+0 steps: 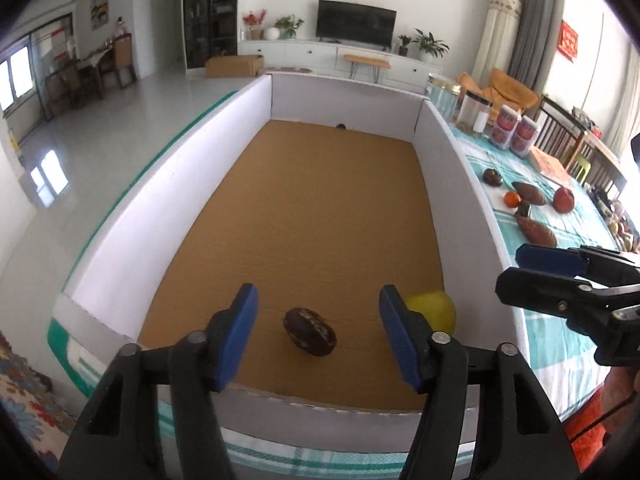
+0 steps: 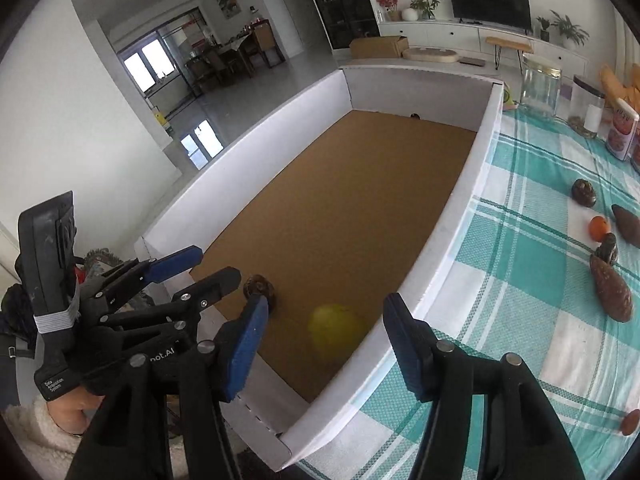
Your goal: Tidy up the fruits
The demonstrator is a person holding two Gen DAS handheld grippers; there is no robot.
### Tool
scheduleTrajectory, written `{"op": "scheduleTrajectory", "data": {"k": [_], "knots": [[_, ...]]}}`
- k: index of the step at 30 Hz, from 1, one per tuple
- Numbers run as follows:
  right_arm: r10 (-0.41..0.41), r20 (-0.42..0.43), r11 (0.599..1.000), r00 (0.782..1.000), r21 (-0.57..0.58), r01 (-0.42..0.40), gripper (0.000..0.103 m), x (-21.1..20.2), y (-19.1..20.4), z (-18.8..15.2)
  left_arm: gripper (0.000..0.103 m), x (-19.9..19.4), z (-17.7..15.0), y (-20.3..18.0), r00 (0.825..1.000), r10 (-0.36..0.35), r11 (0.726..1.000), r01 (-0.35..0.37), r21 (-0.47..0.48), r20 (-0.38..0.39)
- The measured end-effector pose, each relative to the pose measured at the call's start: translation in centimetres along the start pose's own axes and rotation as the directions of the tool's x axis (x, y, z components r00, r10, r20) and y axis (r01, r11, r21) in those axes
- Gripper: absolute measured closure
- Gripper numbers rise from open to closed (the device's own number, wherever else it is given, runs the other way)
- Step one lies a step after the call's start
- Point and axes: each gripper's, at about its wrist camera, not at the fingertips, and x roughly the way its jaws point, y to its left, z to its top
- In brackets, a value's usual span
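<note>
Both grippers are hanging open over the near end of the cardboard box [image 1: 256,148] with nothing between their pads: the left gripper [image 1: 318,334] is framing a dark brown fruit [image 1: 310,332] that is lying free on the brown floor, and the right gripper [image 2: 324,344] is spreading above a yellow fruit [image 2: 334,330] resting close to the near right corner. Neither fruit is being touched. More fruit is waiting outside on the checked tablecloth [image 2: 532,280]: a small orange [image 2: 599,227], two long brown pieces [image 2: 611,292] and a second dark round one [image 2: 584,192], all well apart from the box. Judging from here, the round fruits could be rolling along the smooth floor if a finger nudges them, and the two tools are working so near each other that a reach toward the table could be clipping the box's right wall or the other gripper. From the left wrist, a red apple [image 1: 563,199] is showing beside the brown pieces, which the right wrist view is cutting off; the right wrist view is showing the left tool's body and a hand [image 2: 76,410] under it, plus another reddish fruit [image 2: 630,422] near the table's edge.
</note>
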Motion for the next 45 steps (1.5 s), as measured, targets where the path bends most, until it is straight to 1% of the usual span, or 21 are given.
{"op": "scheduleTrajectory", "data": {"k": [2,4,6,8,11,13,14,15,17,18,21,23,26,27,29,32,33,34,36,40,45], "knots": [[-0.033,0.064,0.999,0.997,0.029,0.032,0.036,-2.5,-1.7,-0.8,0.021,-0.9,0.2,-1.1,0.999,-0.031,1.0,0.031,0.003,0.044],[-0.09,0.119,0.994,0.989,0.075,0.081,0.026,-5.2,-3.9,-2.1,0.019,-1.8,0.3,-2.9,0.994,-0.081,0.997,0.08,0.017,0.075],[-0.174,0.167,0.978,0.971,0.145,0.15,0.017,-7.7,-6.5,-4.4,0.018,-2.6,0.2,-5.4,0.982,-0.169,0.985,0.165,0.048,0.087],[-0.29,0.194,0.94,0.937,0.242,0.24,0.014,-10.2,-9.5,-7.5,0.017,-3.2,-0.1,-8.5,0.962,-0.266,0.961,0.259,0.093,0.071],[-0.491,0.179,0.834,0.853,0.379,0.4,0.013,-13.2,-13.4,-12.4,0.016,-3.4,-1.2,-14.0,0.916,-0.4,0.903,0.393,0.174,0.005],[-0.608,0.104,0.729,0.787,0.466,0.502,0.013,-14.6,-16.6,-15.4,0.016,-2.7,-2.0,-17.7,0.883,-0.464,0.86,0.468,0.203,-0.072],[-0.641,0.072,0.68,0.764,0.515,0.522,0.013,-15.1,-19.0,-16.6,0.016,-2.1,-2.4,-19.4,0.864,-0.492,0.839,0.503,0.209,-0.107],[-0.658,0.051,0.643,0.751,0.558,0.525,0.013,-15.7,-20.3,-18.0,0.016,-1.3,-2.9,-21.1,0.852,-0.504,0.825,0.523,0.216,-0.141],[-0.678,0.01,0.574,0.735,0.633,0.52,0.013,-16.8,-23.2,-20.1,0.016,0.7,-3.7,-23.9,0.845,-0.496,0.813,0.532,0.237,-0.198],[-0.677,-0.008,0.547,0.736,0.664,0.51,0.013,-17.4,-24.3,-20.9,0.016,1.9,-4.0,-25.0,0.846,-0.487,0.811,0.53,0.248,-0.215],[-0.63,-0.017,0.508,0.777,0.748,0.429,0.013,-18.7,-26.8,-22.7,0.016,5.0,-4.8,-27.3,0.874,-0.422,0.832,0.479,0.278,-0.242],[-0.633,-0.066,0.496,0.772,0.73,0.469,0.012,-18.4,-28.3,-22.1,0.016,7.0,-4.5,-28.0,0.896,-0.381,0.854,0.436,0.285,-0.23],[-0.66,-0.123,0.477,0.741,0.693,0.541,0.01,-17.3,-31.4,-20.7,0.016,9.6,-4.0,-28.3,0.921,-0.341,0.883,0.382,0.272,-0.187],[-0.658,-0.136,0.477,0.741,0.686,0.549,0.01,-16.9,-32.6,-20.2,0.016,10.4,-3.8,-28.3,0.929,-0.327,0.892,0.363,0.269,-0.173],[-0.663,-0.155,0.483,0.733,0.659,0.576,0.01,-16.1,-34.8,-19.3,0.016,11.8,-3.4,-28.5,0.939,-0.304,0.902,0.339,0.268,-0.162],[-0.694,-0.187,0.487,0.696,0.59,0.644,0.01,-14.6,-37.1,-18.5,0.016,12.8,-2.9,-28.7,0.952,-0.273,0.91,0.302,0.283,-0.137],[-0.69,-0.189,0.491,0.699,0.587,0.644,0.01,-14.2,-37.7,-18.6,0.016,13.0,-2.9,-28.8,0.954,-0.262,0.911,0.294,0.29,-0.142],[-0.701,-0.175,0.496,0.691,0.577,0.649,0.003,-14.0,-38.0,-18.5,0.015,13.2,-2.8,-29.0,0.957,-0.253,0.911,0.284,0.299,-0.141],[-0.706,-0.154,0.52,0.691,0.55,0.654,0.0,-13.2,-38.2,-17.7,0.011,13.4,-2.8,-29.4,0.96,-0.238,0.907,0.274,0.319,-0.148],[-0.688,-0.119,0.58,0.716,0.502,0.641,0.0,-11.2,-37.8,-15.5,0.006,13.7,-3.1,-30.6,0.971,-0.184,0.897,0.23,0.378,-0.152],[-0.684,-0.117,0.582,0.72,0.508,0.635,0.0,-11.0,-39.4,-14.5,0.004,13.9,-2.9,-30.2,0.971,-0.182,0.899,0.228,0.374,-0.154]]}}
